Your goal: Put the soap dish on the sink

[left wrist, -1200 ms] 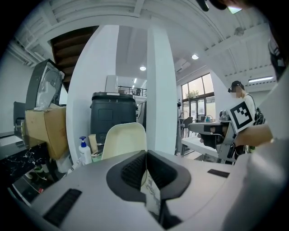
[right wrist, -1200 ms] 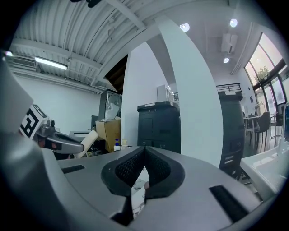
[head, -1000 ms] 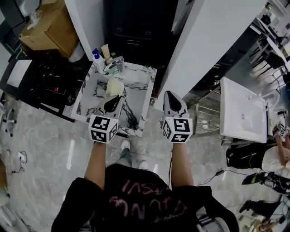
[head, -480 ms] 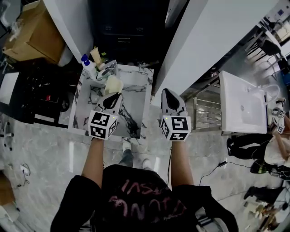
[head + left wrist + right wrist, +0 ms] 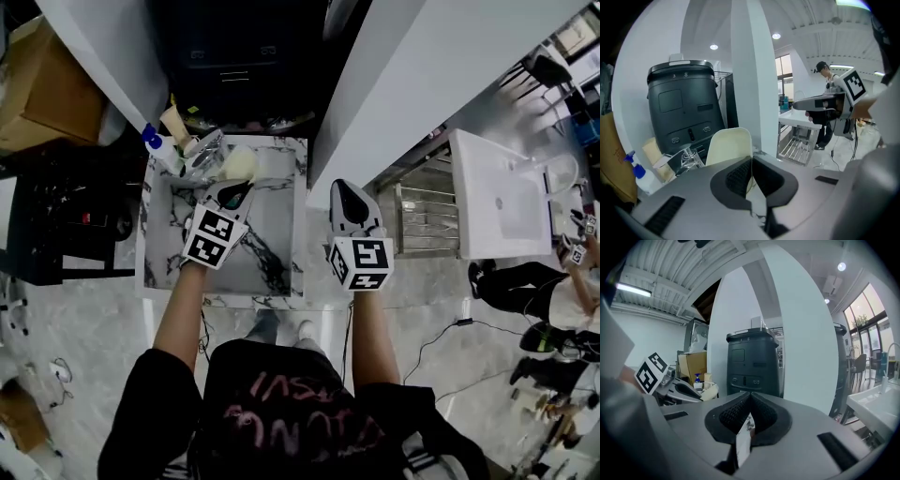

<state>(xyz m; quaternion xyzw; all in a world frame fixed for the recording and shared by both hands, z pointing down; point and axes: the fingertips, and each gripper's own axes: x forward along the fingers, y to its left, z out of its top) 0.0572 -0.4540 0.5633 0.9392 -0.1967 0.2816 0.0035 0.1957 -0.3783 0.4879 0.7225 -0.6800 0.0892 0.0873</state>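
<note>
The cream soap dish [image 5: 240, 165] hangs over the back of the marble sink [image 5: 274, 246], close to the chrome faucet [image 5: 202, 150]. My left gripper [image 5: 234, 190] is shut on the dish's near edge. In the left gripper view the soap dish [image 5: 729, 145] stands up beyond the left gripper [image 5: 751, 161], its thin rim pinched between the pads. My right gripper [image 5: 345, 194] hovers beside the sink's right rim, in front of a white pillar. The right gripper [image 5: 750, 405] has its jaws pressed together with nothing between them.
A blue-capped bottle [image 5: 155, 141] and a tan tube stand left of the faucet. A black appliance [image 5: 239, 56] sits behind the sink. A white pillar [image 5: 422, 66] rises at right, then a metal rack and a white basin [image 5: 497, 206]. A person [image 5: 553, 300] is at far right.
My left gripper has carried the soap dish from the sink's middle toward its back edge by the faucet. The right gripper stayed beside the sink's right rim.
</note>
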